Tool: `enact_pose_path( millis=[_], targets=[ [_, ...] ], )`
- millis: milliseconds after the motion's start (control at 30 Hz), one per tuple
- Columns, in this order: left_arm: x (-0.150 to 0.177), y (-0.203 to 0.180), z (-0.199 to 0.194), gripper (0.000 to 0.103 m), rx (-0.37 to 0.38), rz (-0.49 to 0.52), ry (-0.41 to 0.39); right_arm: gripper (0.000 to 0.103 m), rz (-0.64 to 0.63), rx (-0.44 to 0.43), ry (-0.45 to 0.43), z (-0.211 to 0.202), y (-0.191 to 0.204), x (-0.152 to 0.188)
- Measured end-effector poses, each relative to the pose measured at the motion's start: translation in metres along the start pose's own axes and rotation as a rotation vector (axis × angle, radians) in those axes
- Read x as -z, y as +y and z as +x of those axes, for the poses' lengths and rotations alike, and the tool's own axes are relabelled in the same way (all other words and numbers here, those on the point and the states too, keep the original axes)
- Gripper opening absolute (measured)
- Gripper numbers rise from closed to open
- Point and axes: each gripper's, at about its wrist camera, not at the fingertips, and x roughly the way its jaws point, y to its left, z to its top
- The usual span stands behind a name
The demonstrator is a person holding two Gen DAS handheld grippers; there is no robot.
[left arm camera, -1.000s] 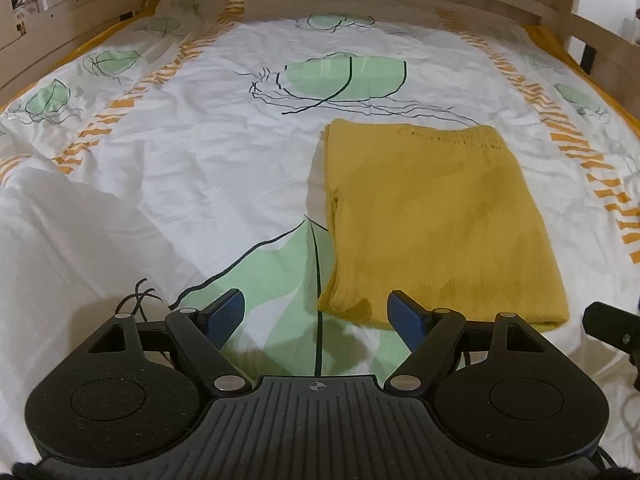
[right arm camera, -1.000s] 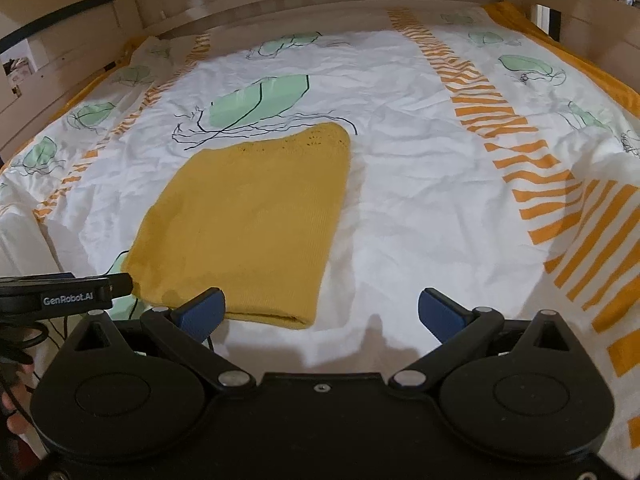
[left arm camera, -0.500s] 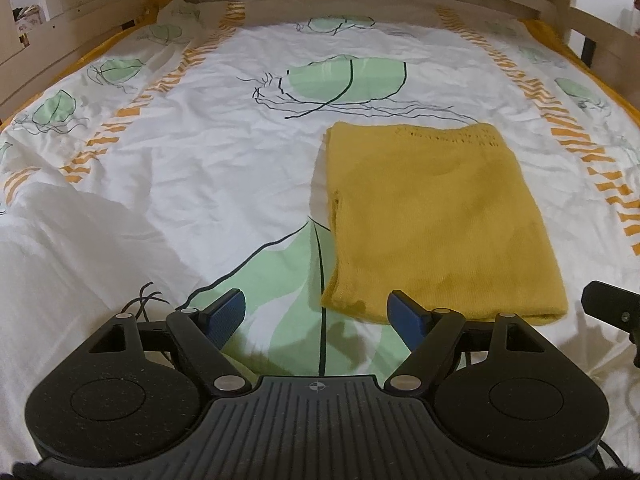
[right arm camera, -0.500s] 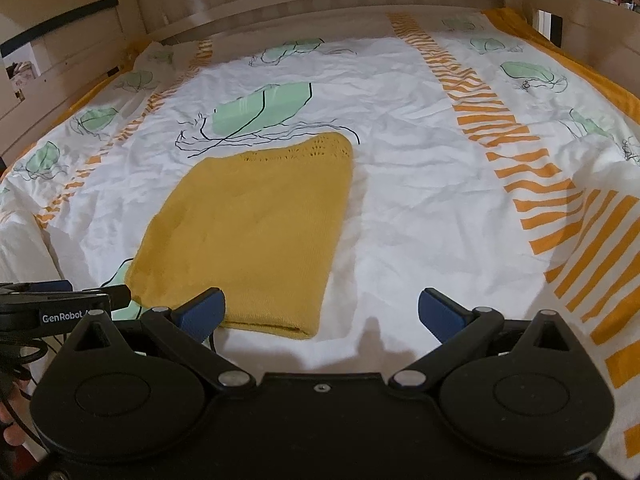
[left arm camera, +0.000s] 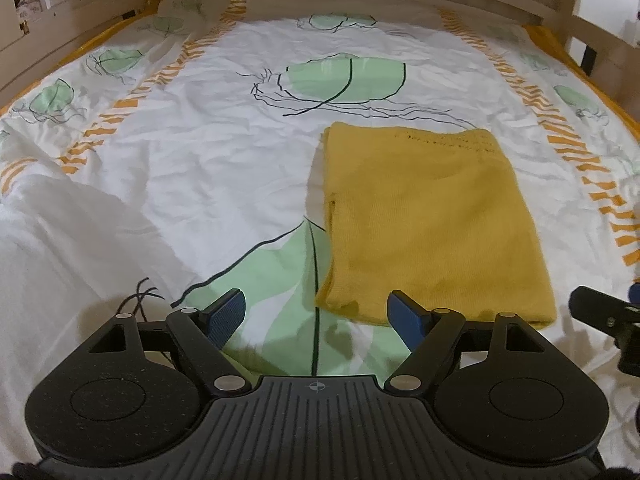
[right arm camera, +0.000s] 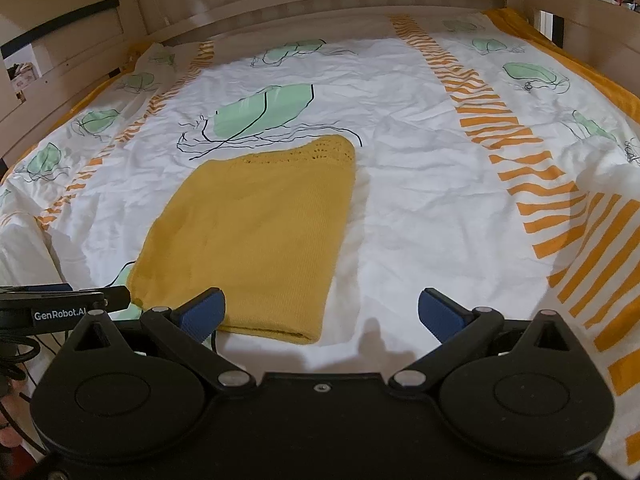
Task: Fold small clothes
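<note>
A mustard-yellow knitted garment (left arm camera: 428, 220) lies folded into a flat rectangle on the bed, its openwork hem at the far end. In the right wrist view the same garment (right arm camera: 256, 232) sits left of centre. My left gripper (left arm camera: 318, 314) is open just short of the garment's near left corner, its right fingertip (left arm camera: 404, 312) over the near edge. My right gripper (right arm camera: 320, 312) is open at the near right corner, with its left fingertip (right arm camera: 202, 312) above the near edge. Neither holds anything.
The bed sheet (left arm camera: 180, 168) is white with green leaf prints and orange stripes, creased and bunched at the left. A wooden bed rail (right arm camera: 320, 4) runs along the far side and both ends. The other gripper's tip (left arm camera: 600, 312) shows at the right edge.
Both grippers have drawn back slightly and risen, so the garment looks a little farther away. The garment itself has not moved, and both grippers stay open.
</note>
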Motion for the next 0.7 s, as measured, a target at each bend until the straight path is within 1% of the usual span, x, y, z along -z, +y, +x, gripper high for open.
enact_pose_path(
  millis=[333,700],
  targets=[
    [0.001,0.003,0.003,0.077,0.022,-0.012,0.000,0.102,0.008,-0.004,0.008,0.002,0.000,-0.001],
    [0.001,0.004,0.005,0.077,0.018,-0.023,-0.003,0.102,0.025,-0.020,0.037,0.012,0.001,-0.001]
  ],
)
